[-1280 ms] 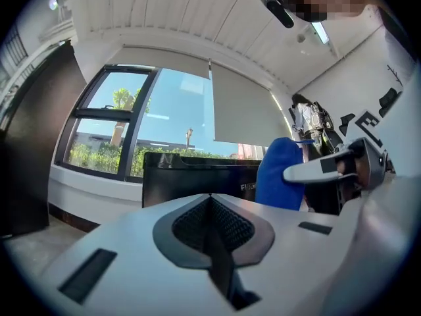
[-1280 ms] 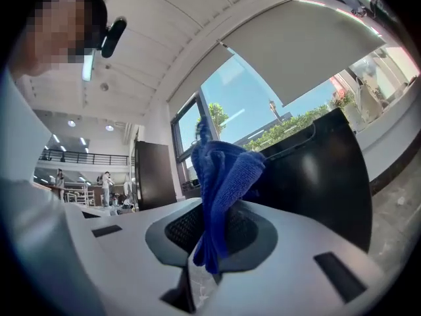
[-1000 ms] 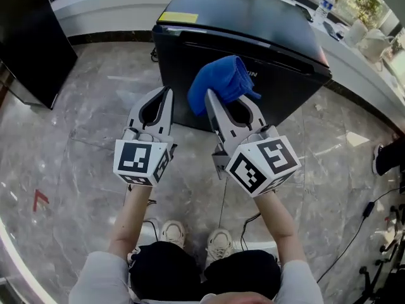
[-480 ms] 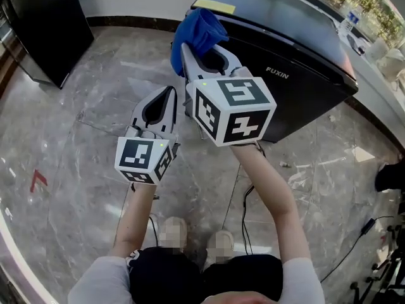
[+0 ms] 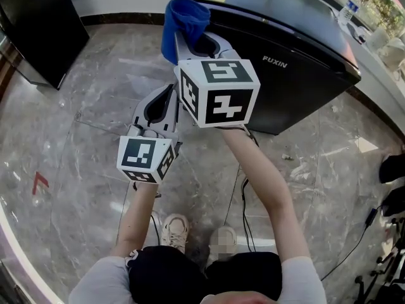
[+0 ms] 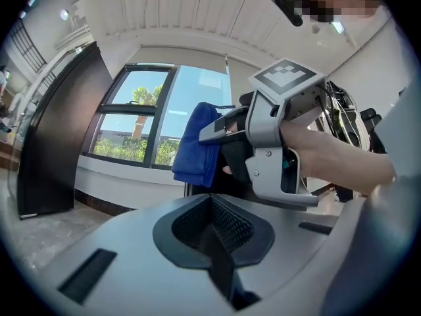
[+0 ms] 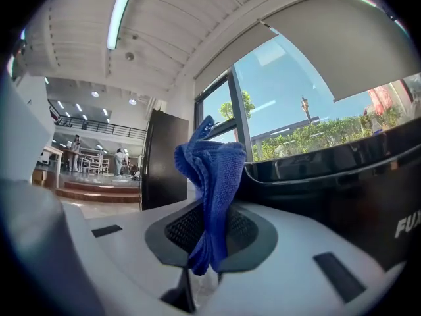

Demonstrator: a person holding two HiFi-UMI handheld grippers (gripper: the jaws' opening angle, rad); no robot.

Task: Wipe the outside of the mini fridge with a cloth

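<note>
The right gripper (image 5: pixel 201 46) has its fingers clamped on a blue cloth (image 5: pixel 182 14), which is pinched low in a bunch so that most of it stands loose above the fingers. The cloth is raised near the upper front corner of the black mini fridge (image 5: pixel 285 37); whether it touches the fridge cannot be told. The left gripper (image 5: pixel 166 97) hangs lower over the floor (image 5: pixel 76 144), its fingers together on nothing. The cloth looks light, soft and floppy, so it will likely fold and drag, not press flat. A deep hold near its middle, with a free pad left over, should suit wiping. The fridge's glossy panels look hard and smooth.
</note>
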